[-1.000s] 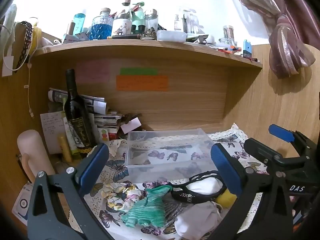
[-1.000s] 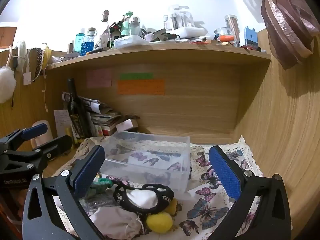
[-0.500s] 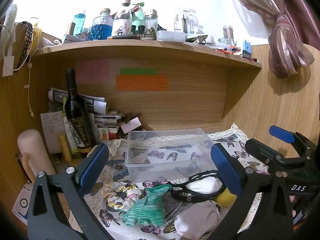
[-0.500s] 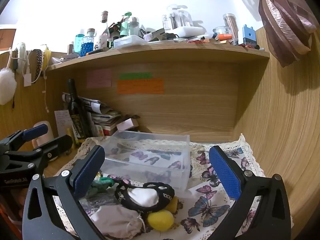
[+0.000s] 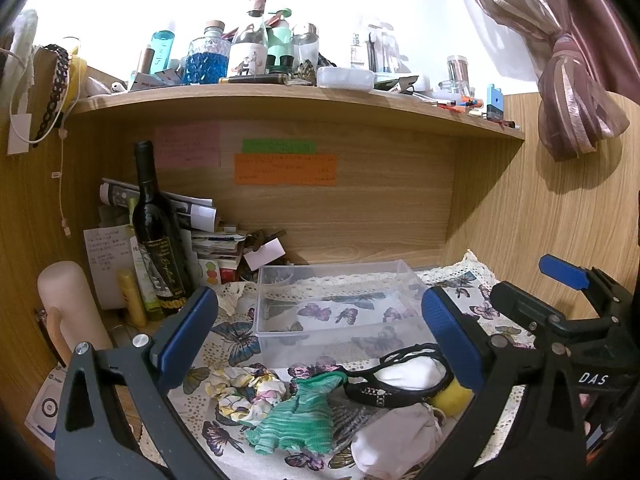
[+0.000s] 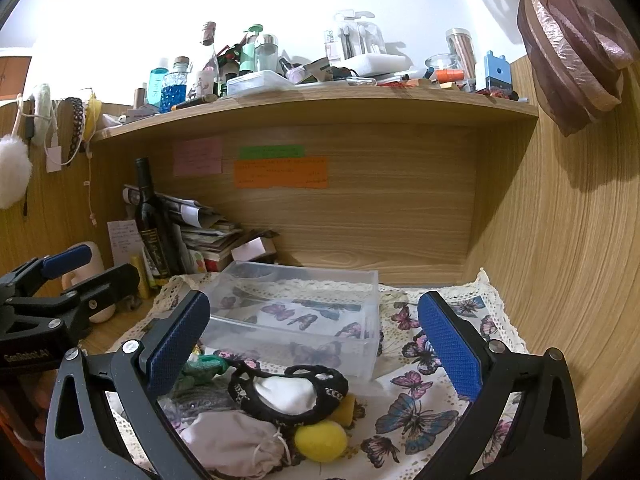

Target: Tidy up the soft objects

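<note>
A clear plastic box sits empty on the butterfly cloth. In front of it lies a heap of soft things: a floral scrunchie, a green knit piece, a black lace band around a white cloth, a beige drawstring pouch and a yellow ball. My left gripper is open and empty above the heap. My right gripper is open and empty, over the band and ball.
A dark wine bottle, stacked papers and a pink cylinder crowd the left corner. A cluttered shelf runs overhead. Wooden walls close the back and right. A curtain hangs at upper right.
Both grippers have barely shifted; the right view has risen very slightly. The soft things and the box have not moved.
</note>
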